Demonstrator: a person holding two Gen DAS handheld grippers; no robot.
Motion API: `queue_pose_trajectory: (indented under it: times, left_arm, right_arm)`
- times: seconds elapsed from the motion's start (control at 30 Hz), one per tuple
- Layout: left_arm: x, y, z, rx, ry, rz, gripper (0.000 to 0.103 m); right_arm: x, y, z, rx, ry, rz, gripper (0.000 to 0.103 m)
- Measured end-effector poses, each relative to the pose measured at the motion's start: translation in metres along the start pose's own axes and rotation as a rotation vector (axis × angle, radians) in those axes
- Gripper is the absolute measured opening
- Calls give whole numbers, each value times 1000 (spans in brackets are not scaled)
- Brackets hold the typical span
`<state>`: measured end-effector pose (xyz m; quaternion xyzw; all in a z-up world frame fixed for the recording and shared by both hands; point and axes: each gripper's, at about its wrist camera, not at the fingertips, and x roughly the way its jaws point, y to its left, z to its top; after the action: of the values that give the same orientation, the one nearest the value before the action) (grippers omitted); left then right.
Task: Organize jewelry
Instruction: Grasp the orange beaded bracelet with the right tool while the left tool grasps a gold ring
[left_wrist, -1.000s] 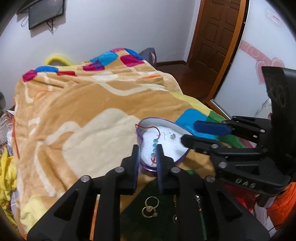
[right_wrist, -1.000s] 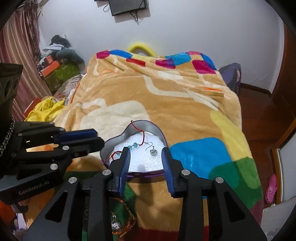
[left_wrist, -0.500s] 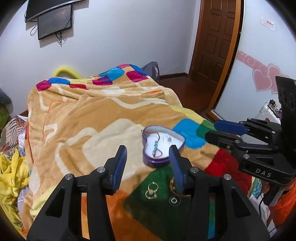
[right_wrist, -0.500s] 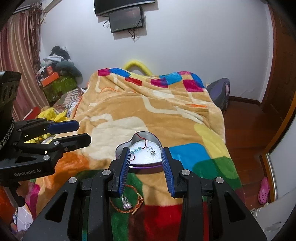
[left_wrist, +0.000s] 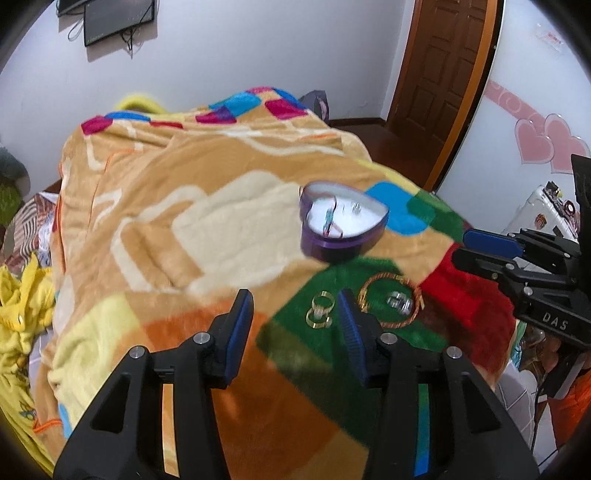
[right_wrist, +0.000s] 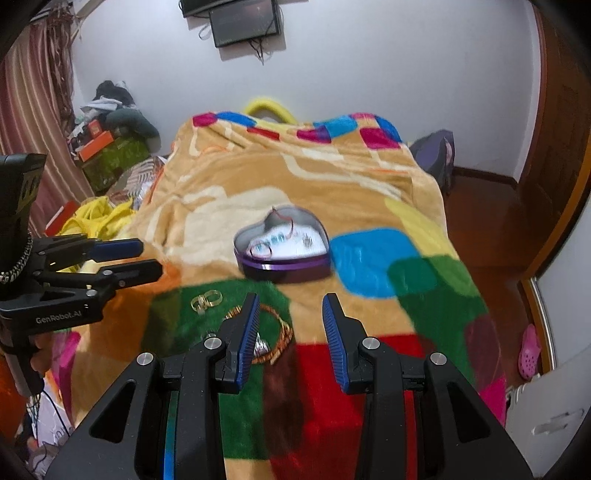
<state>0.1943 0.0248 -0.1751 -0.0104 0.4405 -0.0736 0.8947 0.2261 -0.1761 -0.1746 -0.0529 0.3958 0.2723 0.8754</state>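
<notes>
both claws, left claw (left_wrist: 293, 317) and right claw (right_wrist: 290, 321), are wide open, holding nothing. we next pick the gold rings (left_wrist: 320, 314) (low middle) for the heart tin (left_wrist: 341, 227).

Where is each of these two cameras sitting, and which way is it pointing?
Left wrist view: rides on the left claw, looking along its open fingers across the blanket at the gold rings; the right claw shows at the right edge.
Right wrist view: rides on the right claw, fingers open, facing the heart-shaped tin; the left claw juts in from the left.
Shared: tin, rings, woven bracelet, blanket.
</notes>
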Motion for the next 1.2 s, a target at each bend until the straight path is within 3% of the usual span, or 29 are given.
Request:
queue_pose_trajectory:
  times: [0.37,0.6,1.1,1.17,1.2]
  left_arm:
    - [29,-2,-24,0,89,-47,46]
    - [45,-10,-25,10,122,-96,37]
    - [66,-7,-16,2,128,-104,35]
    - [66,-10,-17,15,123,-90,34]
    - [66,-12,-18,22,122,-84,32]
  right_arm:
    - [21,-9,-23,48,83,-14,32]
    - [27,-6,-23,47,82,4,32]
    - [43,-6,-25,50,81,70,31]
    - [45,-7,-26,54,83,89,23]
    - [46,-8,-26,59,89,103,15]
